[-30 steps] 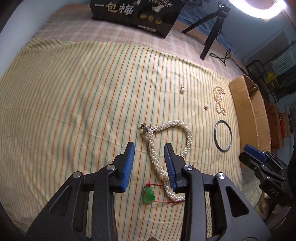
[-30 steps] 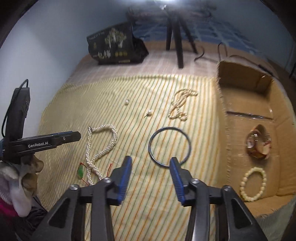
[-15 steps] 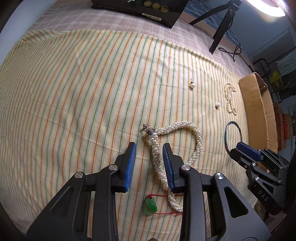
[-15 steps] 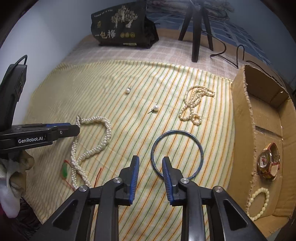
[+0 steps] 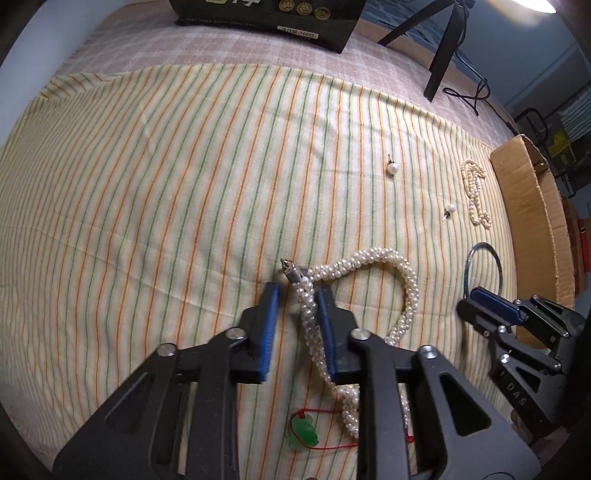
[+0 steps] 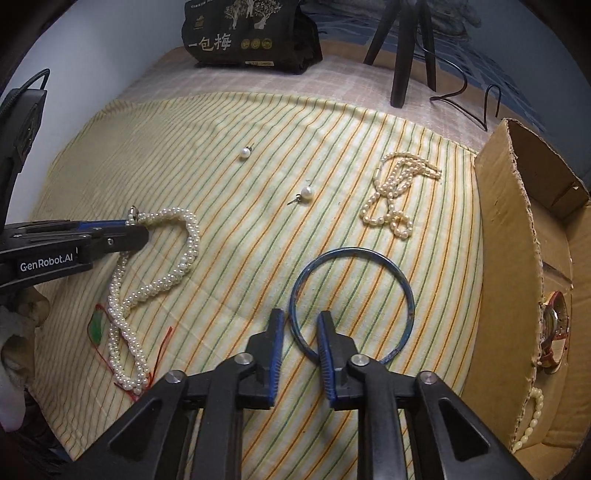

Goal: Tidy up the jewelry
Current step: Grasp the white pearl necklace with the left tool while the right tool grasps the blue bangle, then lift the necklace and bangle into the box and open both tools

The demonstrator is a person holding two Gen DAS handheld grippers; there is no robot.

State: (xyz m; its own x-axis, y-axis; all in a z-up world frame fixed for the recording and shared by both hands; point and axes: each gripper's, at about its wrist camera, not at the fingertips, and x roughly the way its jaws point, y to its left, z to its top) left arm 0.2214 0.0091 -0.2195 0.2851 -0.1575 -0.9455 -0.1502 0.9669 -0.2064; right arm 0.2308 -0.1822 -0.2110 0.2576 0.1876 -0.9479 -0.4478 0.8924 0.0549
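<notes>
A thick twisted pearl necklace lies looped on the striped cloth; it also shows in the right wrist view. My left gripper is open, its jaws on either side of the strand near the clasp. A blue bangle lies flat on the cloth. My right gripper is open, its jaws astride the bangle's near-left rim. A green pendant on red cord lies under the left gripper. Two pearl studs and a thin pearl strand lie farther off.
An open cardboard box stands at the right, holding a watch and a bead bracelet. A black bag and a tripod stand at the back edge of the striped cloth.
Both grippers have moved forward and down and narrowed. The left now straddles the pearl necklace near its clasp; the right now straddles the bangle's rim.
</notes>
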